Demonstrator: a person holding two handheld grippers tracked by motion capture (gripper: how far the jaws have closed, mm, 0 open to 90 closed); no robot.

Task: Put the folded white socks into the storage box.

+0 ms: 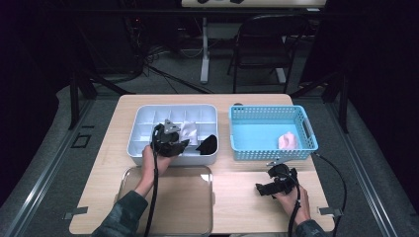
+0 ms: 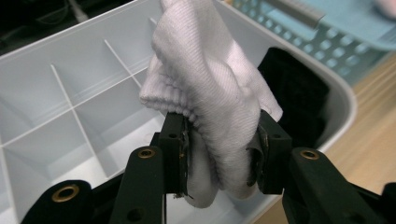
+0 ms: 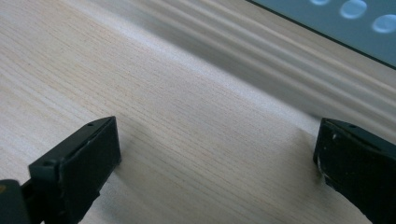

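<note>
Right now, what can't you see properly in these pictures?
- Left gripper view: the white sock, pinched in the left hand-held gripper, covers much of the black cloth behind it.
- High view: the pink thing in the blue basket is too small to name.
- Right gripper view: the basket's wall is blurred and cut off by the top edge.
</note>
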